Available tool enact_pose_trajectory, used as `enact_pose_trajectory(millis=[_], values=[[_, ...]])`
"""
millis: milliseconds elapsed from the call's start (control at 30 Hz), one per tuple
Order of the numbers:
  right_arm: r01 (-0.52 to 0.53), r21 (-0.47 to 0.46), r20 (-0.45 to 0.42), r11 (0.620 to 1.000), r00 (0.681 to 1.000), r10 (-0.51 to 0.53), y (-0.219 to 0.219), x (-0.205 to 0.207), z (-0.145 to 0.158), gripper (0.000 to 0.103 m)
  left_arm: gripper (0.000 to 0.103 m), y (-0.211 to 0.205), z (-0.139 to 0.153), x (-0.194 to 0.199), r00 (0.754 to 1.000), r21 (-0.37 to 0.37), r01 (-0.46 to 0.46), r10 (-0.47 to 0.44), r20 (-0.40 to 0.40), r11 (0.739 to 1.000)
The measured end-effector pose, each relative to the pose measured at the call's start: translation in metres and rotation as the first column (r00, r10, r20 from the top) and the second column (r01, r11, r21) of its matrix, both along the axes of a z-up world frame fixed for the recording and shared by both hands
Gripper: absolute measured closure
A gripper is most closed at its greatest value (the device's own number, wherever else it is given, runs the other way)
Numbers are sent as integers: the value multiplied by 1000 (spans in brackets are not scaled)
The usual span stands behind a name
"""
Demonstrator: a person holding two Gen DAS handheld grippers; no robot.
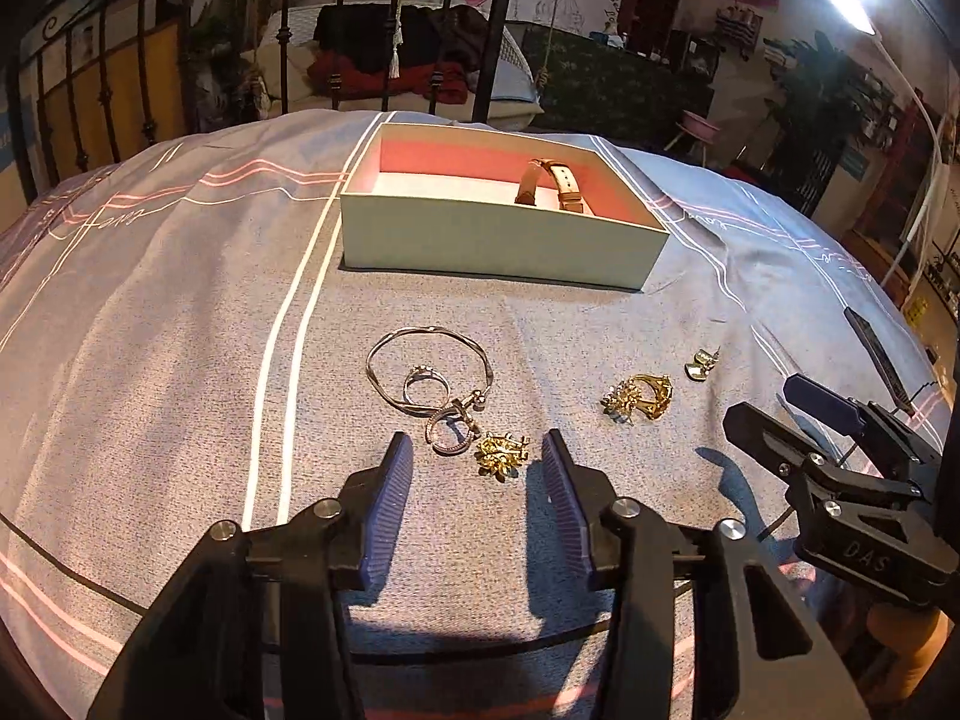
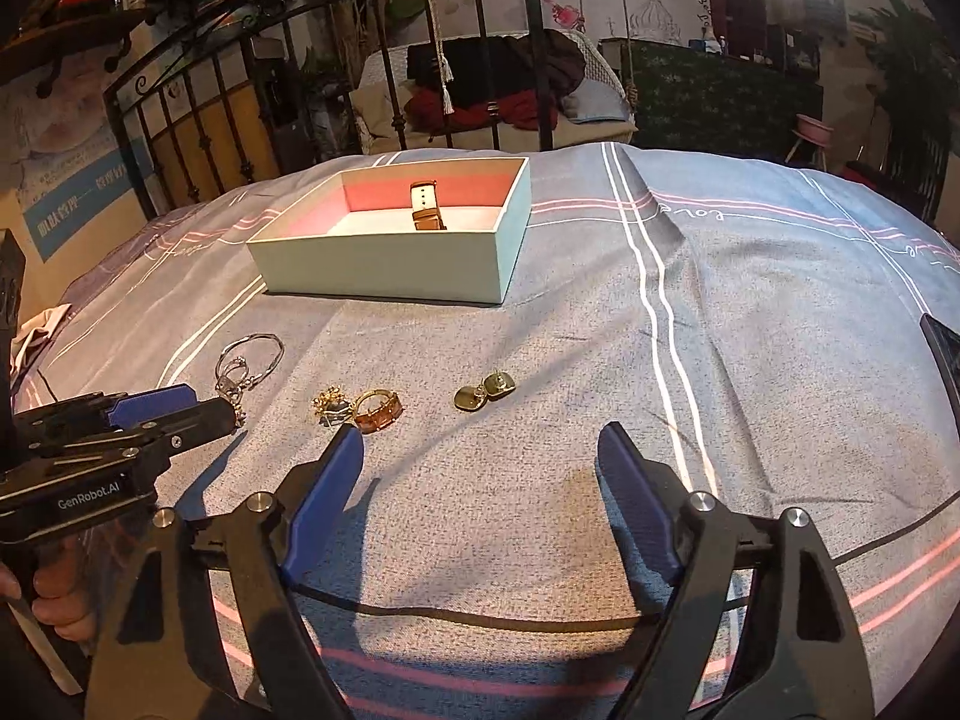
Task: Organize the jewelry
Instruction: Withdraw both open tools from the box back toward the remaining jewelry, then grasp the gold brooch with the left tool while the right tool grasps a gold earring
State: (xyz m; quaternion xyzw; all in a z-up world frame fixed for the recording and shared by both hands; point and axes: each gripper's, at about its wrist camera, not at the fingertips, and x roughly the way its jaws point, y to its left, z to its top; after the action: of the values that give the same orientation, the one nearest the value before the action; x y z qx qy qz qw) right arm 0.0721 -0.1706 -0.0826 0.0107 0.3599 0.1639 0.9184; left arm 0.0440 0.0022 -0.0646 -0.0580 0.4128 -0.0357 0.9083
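A pale green box [image 1: 504, 240] with a pink lining stands on the grey bedspread, and a tan-strapped watch [image 1: 549, 183] lies inside it. In front of it lie a silver bangle [image 1: 429, 375], two silver rings [image 1: 450, 429], a gold flower earring [image 1: 501, 455], a gold ring beside a second flower earring [image 1: 639, 397], and a pair of green-gold earrings [image 1: 701, 363]. My left gripper [image 1: 476, 437] is open low over the bed, and the flower earring lies between its fingertips untouched. My right gripper [image 2: 480, 435] is open wide, nothing in it, just short of the green-gold earrings [image 2: 485, 393] and the gold ring [image 2: 378, 411].
A dark flat phone-like thing [image 1: 870, 354] lies on the bedspread at the right. A black metal bed frame [image 2: 540, 60] rises behind the box [image 2: 384, 270]. Each gripper shows in the other's view, and a hand [image 2: 54, 594] holds the left gripper [image 2: 210, 405].
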Motion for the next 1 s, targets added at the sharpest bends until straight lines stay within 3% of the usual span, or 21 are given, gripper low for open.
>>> enact_pose_trajectory(millis=[133, 233, 467, 567, 800, 1000], values=[[-8, -14, -16, 1000, 1000, 8, 3, 3, -3, 23, 88, -7, -7, 3, 1000, 31, 10, -10, -3, 999], [-22, -27, -29, 999, 999, 21, 6, 5, -2, 23, 88, 0, -8, 3, 1000, -26, 8, -8, -4, 1000], [-18, -87, -89, 996, 996, 10, 10, 30, -2, 46, 88, 20, -8, -10, 1000, -103, 9, -7, 20, 995], [-23, -80, -74, 997, 997, 17, 11, 34, 2, 54, 88, 24, -8, -16, 1000, -121, 4, -1, 28, 993], [50, -80, -50, 996, 997, -54, 0, 34, 5, 61, 88, 25, -9, -24, 999, -111, 24, -19, 42, 994], [56, -162, -90, 985, 993, -71, 6, 48, -5, 61, 87, 25, -10, -25, 999, -108, 28, -24, 40, 994]])
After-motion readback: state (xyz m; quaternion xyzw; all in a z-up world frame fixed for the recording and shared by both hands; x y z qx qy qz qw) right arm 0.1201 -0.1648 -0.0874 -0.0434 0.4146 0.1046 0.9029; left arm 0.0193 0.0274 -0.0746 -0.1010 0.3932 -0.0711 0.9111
